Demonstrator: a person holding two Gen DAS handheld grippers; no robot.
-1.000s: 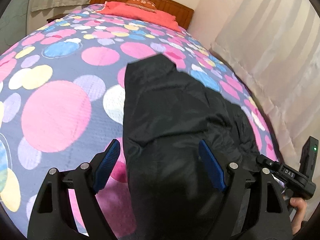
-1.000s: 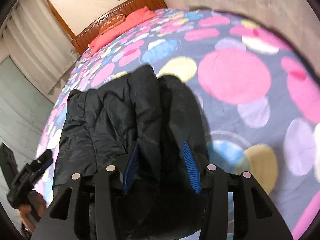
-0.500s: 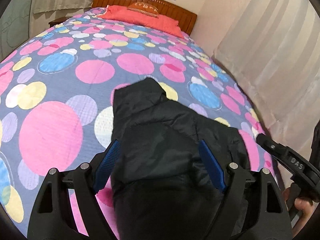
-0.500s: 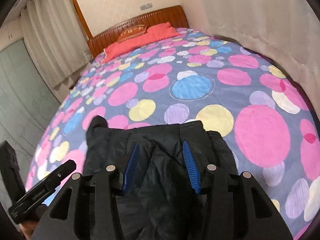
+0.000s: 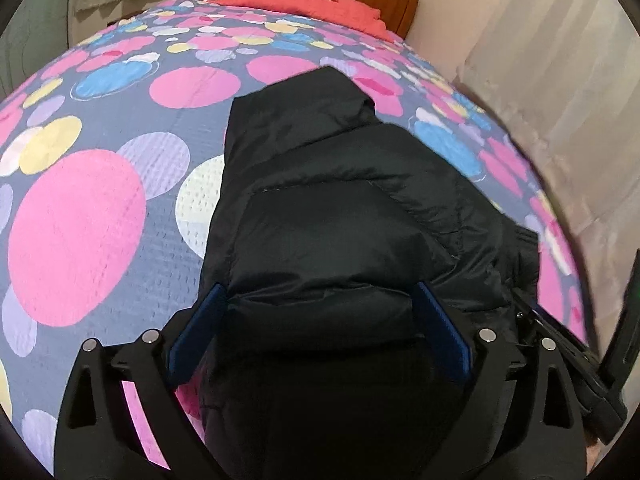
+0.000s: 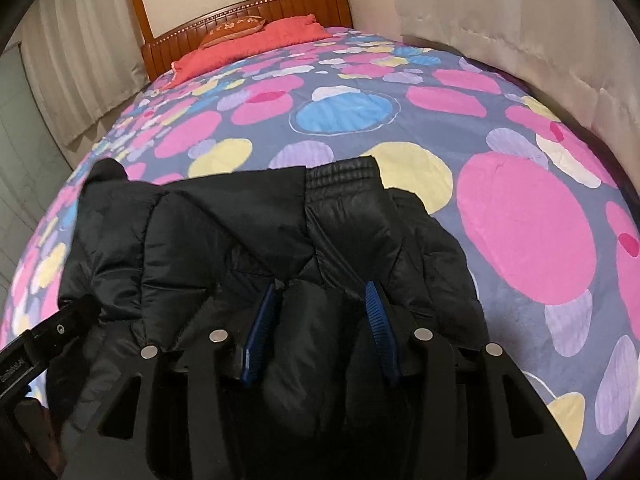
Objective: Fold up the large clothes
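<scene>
- the left gripper (image 5: 320,320), jaws just opened wide, straddles a puffy fold of the black padded jacket (image 5: 344,184) without clear pressure.
- the right gripper (image 6: 322,320) pinches a bunched fold of the same jacket.
- the jacket lies folded over on the spotted bedspread (image 6: 520,240), near the bed's foot.
- likely step: laying down the fold; next, release the right and smooth.

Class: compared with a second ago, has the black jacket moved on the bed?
Yes. The jacket has come down flat onto the bedspread, its far edge now well short of the headboard.
</scene>
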